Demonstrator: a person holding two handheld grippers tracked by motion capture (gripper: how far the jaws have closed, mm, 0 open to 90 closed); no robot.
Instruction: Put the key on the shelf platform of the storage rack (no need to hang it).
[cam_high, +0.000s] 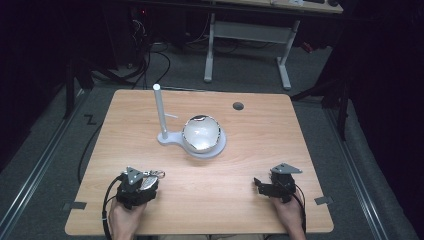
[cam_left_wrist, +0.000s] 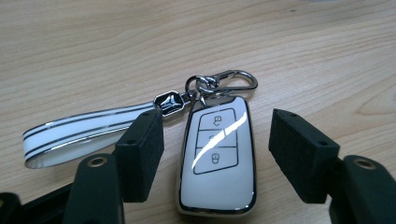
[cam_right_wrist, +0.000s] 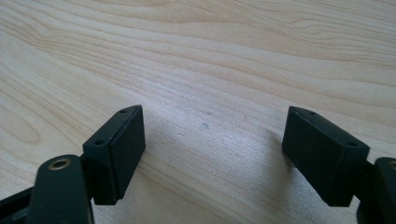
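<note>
Key fob (cam_left_wrist: 217, 156) is lying flat on the table (cam_high: 250, 170) near the front-left corner, sitting right between the jaws of the left gripper (cam_left_wrist: 215, 154), which are standing wide with daylight on both sides of the white case, so nothing's clamped. Its striped strap (cam_left_wrist: 77, 133) is trailing off behind one jaw and the carabiner clip (cam_left_wrist: 233, 80) is pointing away from the gripper. Further toward the middle, a white stand (cam_high: 162, 117) with a shiny bowl (cam_high: 201, 132) on its base is waiting. Over by the front-right corner, the right gripper (cam_right_wrist: 212, 156) is hovering gaping above bare wood, holding nothing.

Risk-wise: that glossy case is looking slippery, so I'm guessing a squeeze could squirt it out, or a jaw could be pinning the strap and dragging things crooked.
</note>
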